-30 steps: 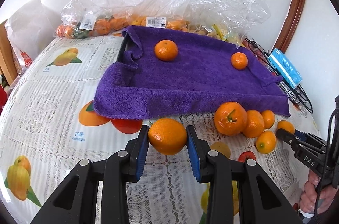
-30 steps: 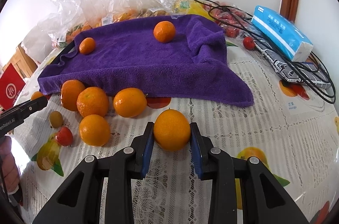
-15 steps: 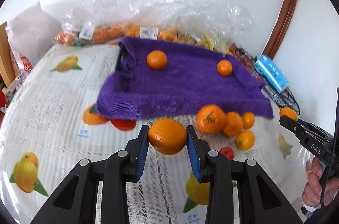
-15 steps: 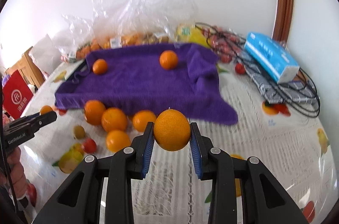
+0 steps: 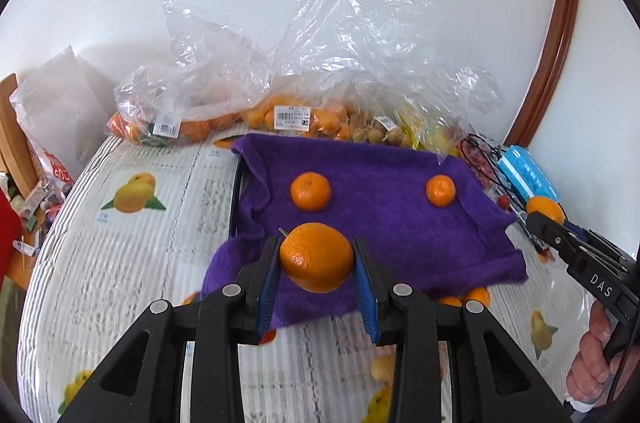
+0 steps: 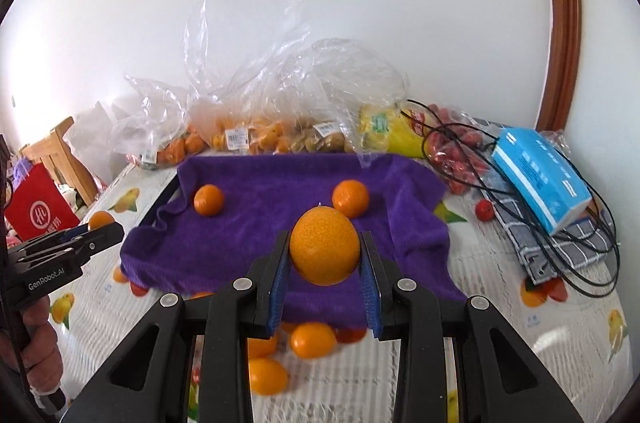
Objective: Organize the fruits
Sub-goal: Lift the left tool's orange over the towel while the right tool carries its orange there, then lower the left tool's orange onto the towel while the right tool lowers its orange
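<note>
The left gripper [image 5: 316, 261] is clamped on a stemmed orange [image 5: 317, 257], its blue pads pressing the fruit on opposite sides at its widest part. The right gripper [image 6: 325, 255] is likewise closed on a second orange [image 6: 325, 245], held the same way across the middle. Both fruits hang clear of the table [image 5: 132, 263], above the near edge of the purple towel [image 5: 384, 223].

Two smaller oranges lie on the towel, well apart from each other: one toward its far left corner [image 5: 311, 191] and one toward its far right corner [image 5: 440, 191]. More loose oranges [image 6: 312, 340] sit on the table just off the towel's near edge. Clear plastic bags [image 5: 224, 95] of fruit line the table's far edge, against the wall.

Handling, as a judgement:
- Each orange is light, round and firm, with a yielding peel. Moderate pad pressure is enough; a hard squeeze risks bruising.
- The pebbled skin gives fair friction, but the curved surface can roll between flat pads. Grip across the equator, as shown, not near the stem end.
- Set the fruit down on the towel before opening; the soft pile should stop it rolling toward the towel's edge.
</note>
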A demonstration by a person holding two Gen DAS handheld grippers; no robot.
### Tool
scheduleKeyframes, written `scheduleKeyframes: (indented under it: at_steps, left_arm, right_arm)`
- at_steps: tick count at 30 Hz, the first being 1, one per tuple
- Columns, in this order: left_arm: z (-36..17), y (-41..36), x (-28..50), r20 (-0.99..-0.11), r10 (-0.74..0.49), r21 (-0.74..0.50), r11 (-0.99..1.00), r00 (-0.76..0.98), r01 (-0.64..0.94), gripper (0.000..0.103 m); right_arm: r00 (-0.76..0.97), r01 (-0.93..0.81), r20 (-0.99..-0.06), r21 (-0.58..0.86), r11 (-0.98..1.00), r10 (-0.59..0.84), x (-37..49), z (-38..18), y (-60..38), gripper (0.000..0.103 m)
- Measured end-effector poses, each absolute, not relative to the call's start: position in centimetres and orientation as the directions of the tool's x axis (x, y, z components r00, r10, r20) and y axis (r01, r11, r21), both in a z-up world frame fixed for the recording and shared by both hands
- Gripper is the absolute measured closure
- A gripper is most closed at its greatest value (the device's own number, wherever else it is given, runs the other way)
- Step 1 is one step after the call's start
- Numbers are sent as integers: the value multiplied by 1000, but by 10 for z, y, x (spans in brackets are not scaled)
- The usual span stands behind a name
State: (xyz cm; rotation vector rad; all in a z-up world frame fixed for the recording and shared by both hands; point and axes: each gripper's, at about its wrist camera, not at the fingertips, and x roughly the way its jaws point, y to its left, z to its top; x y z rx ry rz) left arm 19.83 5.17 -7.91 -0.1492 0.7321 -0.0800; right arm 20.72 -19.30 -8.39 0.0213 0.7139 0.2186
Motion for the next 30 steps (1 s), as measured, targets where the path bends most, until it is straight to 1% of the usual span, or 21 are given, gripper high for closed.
scheduleKeyframes:
  at_steps: [11, 14, 18, 22, 26, 30]
  left_arm:
    - [-85, 56, 251, -673, -131, -192, 981, 728, 0, 70]
    - [-94, 57, 255, -676, -131, -188, 982, 725, 3, 70]
    - [-108, 57, 257, -702, -124, -185, 983, 701, -11, 70]
    - [-112, 58, 257, -701, -127, -184, 983, 702, -6, 70]
    - [-116, 56, 257, -704, -120, -170, 986, 700, -2, 70]
    - [-120, 57, 259, -714, -125, -177, 984, 689, -4, 70]
  right_arm:
    - [719, -193, -660, 112, 975, 218, 257, -96, -184, 70]
    - [706, -194, -671, 123, 973, 225, 262, -108, -185, 70]
    - [685, -181, -697, 117, 976, 211, 265, -123, -188, 70]
    - [699, -165, -693, 82, 983, 175, 263, -126, -191, 70]
    - [679, -166, -703, 134, 977, 212, 267, -131, -196, 70]
    - [681, -156, -709, 104, 982, 183, 269, -134, -194, 70]
